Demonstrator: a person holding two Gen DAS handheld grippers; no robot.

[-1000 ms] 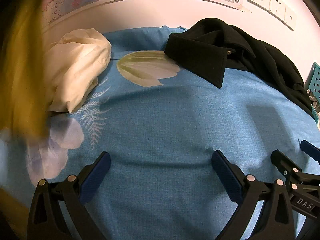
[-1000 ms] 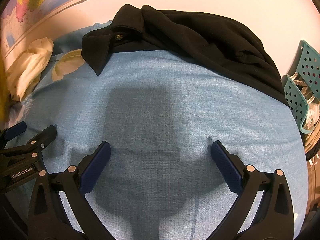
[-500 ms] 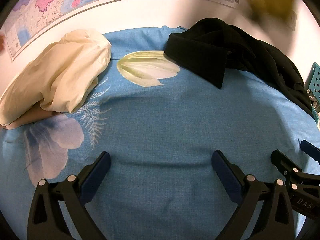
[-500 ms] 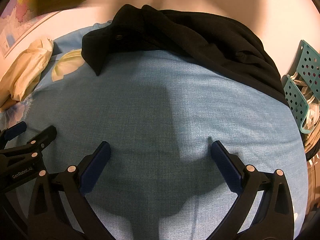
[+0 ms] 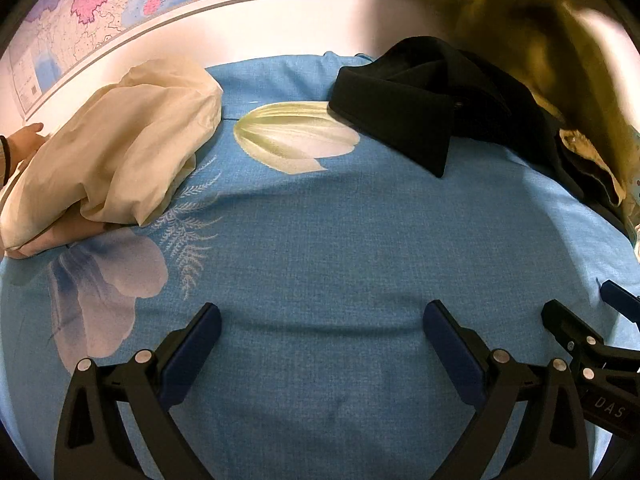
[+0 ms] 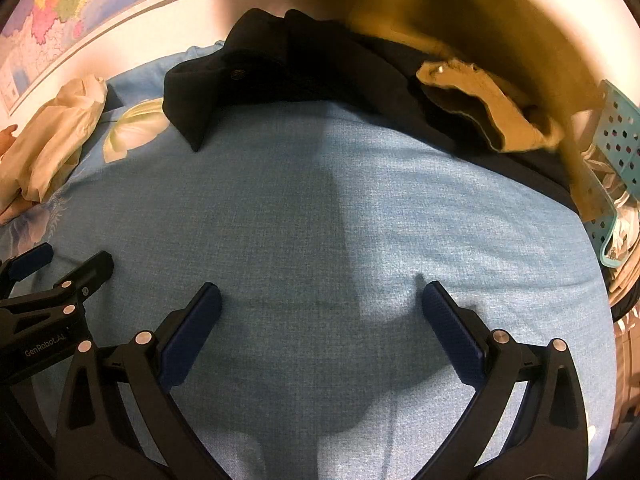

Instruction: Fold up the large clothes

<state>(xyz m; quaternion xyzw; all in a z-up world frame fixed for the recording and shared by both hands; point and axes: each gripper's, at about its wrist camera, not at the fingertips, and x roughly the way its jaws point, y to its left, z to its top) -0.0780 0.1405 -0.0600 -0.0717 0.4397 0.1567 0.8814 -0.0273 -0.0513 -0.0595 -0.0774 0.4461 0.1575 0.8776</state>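
Grippers, left [image 5: 320,328] and right [image 6: 320,308], are idling spread and empty while I'm risking snagging the olive garment [image 6: 500,40] dropping onto the black coat [image 6: 320,64].

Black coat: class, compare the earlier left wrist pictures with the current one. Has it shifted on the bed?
No. The black coat keeps its place: its collar tip lies just right of the pale tulip print, as before.

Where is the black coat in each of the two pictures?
Left wrist view: the black coat lies upper right, on the blue bedsheet.
Right wrist view: the black coat lies top centre, stretching right.
Shared landmark: the pale tulip print beside its collar.
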